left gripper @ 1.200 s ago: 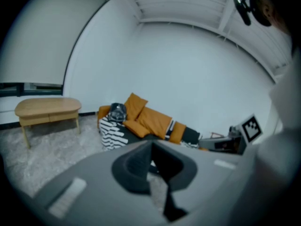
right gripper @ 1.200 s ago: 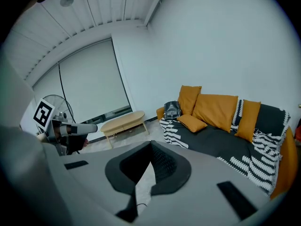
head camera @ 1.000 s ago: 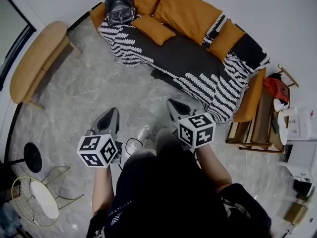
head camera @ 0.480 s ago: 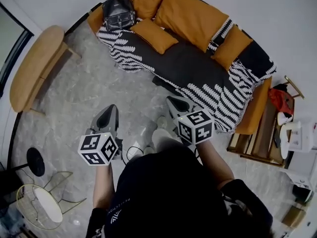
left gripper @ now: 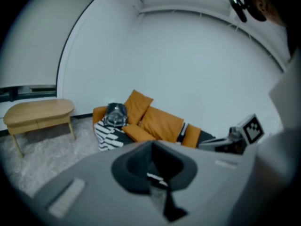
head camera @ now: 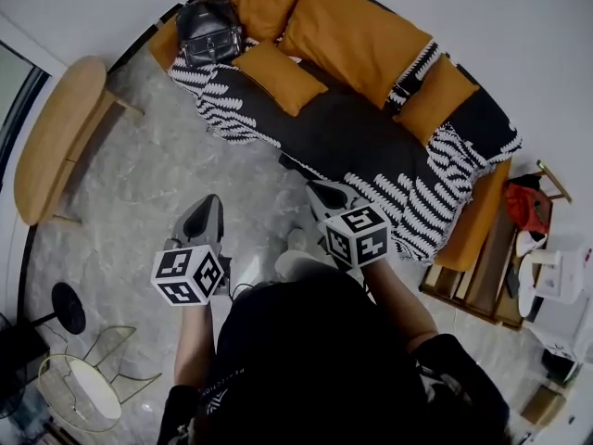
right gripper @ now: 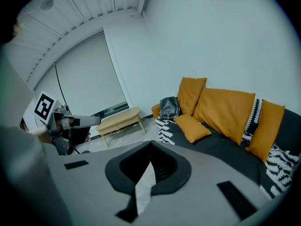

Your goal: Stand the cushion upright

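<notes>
Lying flat on the seat of the sofa (head camera: 473,216), near one end, the cushion (head camera: 278,77) is a small, plump orange rectangle with its broad face up. It is one of four orange cushions on the sofa; the other three lean upright against the sofa's back. One black bag (head camera: 206,28) stands at the same end of the sofa, just beside the flat cushion. One black throw with white-patterned edges (head camera: 422,188) covers the sofa seat and hangs over its front. One wooden table (head camera: 60,133) stands well apart from the sofa's bag end. Two grippers hang over the floor in front of the sofa. The left gripper (head camera: 209,204) and the right gripper (head camera: 315,189) each have their jaws pressed together with nothing between them.
</notes>
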The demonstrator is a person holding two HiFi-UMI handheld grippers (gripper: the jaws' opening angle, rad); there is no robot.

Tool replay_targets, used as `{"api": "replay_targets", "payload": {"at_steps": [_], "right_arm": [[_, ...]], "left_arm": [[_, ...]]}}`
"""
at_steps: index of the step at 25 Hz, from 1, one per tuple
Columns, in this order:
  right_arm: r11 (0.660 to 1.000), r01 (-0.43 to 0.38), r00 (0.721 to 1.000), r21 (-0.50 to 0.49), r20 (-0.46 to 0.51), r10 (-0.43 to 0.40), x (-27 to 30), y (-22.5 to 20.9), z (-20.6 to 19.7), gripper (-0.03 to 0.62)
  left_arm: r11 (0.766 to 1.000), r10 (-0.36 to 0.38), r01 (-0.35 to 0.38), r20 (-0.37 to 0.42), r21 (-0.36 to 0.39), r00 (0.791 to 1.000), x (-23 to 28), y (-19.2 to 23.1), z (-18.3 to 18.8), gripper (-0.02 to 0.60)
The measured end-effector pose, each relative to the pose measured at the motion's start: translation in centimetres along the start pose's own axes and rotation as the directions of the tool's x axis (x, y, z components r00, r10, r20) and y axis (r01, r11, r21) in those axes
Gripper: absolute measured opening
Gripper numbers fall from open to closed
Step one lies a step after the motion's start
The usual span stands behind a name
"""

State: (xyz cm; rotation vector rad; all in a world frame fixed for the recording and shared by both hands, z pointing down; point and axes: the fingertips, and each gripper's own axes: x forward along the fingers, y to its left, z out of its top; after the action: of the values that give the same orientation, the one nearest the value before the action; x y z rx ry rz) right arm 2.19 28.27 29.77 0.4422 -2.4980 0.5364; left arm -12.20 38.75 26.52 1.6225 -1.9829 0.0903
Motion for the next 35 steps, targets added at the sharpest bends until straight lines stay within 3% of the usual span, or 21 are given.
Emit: {"api": "replay_targets", "payload": {"at_steps": [15,25,35], "right_arm": [[1.0,0.007,1.0,0.016,0.01,-0.007,2.6,-6.5,1.3,-0.003],[0.994,0.027,0.999,0.107,0.027,-0.03,4.8,-9.3,2.2,0.101],[0.974,0.09,0.996,0.21,-0.013,-0.09,12.2,-12.9,3.8,0.185]], "left_arm": [[1.0,-0.015,0.016,-0.052,0.023,0.999,7.8,-2.7,0.7,0.012],[0.998,-0.048,0.052,-0.101,0.041,0.994,12.9,-1.2,2.0,0.014],[0.99,-0.11,0.124,-0.188,0.064,0.976,21.5,2.4,4.4,0.018]]}}
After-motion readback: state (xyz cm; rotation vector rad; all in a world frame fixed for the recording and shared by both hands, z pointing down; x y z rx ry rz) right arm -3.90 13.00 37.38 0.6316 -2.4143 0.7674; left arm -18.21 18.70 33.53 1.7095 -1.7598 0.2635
